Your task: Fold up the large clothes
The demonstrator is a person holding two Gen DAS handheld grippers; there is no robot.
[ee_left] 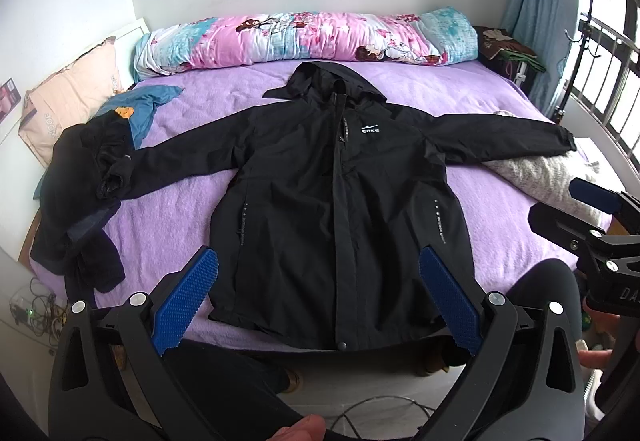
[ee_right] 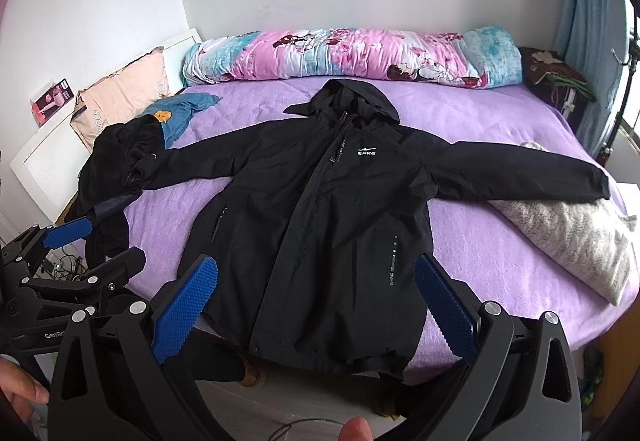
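Note:
A black hooded jacket (ee_left: 320,177) with a white chest logo lies flat, front up, on the purple bed sheet (ee_left: 180,225), both sleeves spread out and hood toward the wall. It also shows in the right wrist view (ee_right: 320,209). My left gripper (ee_left: 318,273) is open and empty, held above the jacket's hem near the bed's front edge. My right gripper (ee_right: 316,277) is open and empty, also over the hem. Each gripper shows at the edge of the other's view: the right one (ee_left: 576,209), the left one (ee_right: 100,237).
A heap of dark clothes (ee_left: 80,193) and a blue garment (ee_left: 148,105) lie at the bed's left. A rolled pink and blue quilt (ee_left: 304,37) lies along the wall. A grey fuzzy cloth (ee_right: 568,237) lies under the right sleeve. A peach pillow (ee_left: 64,101) is at far left.

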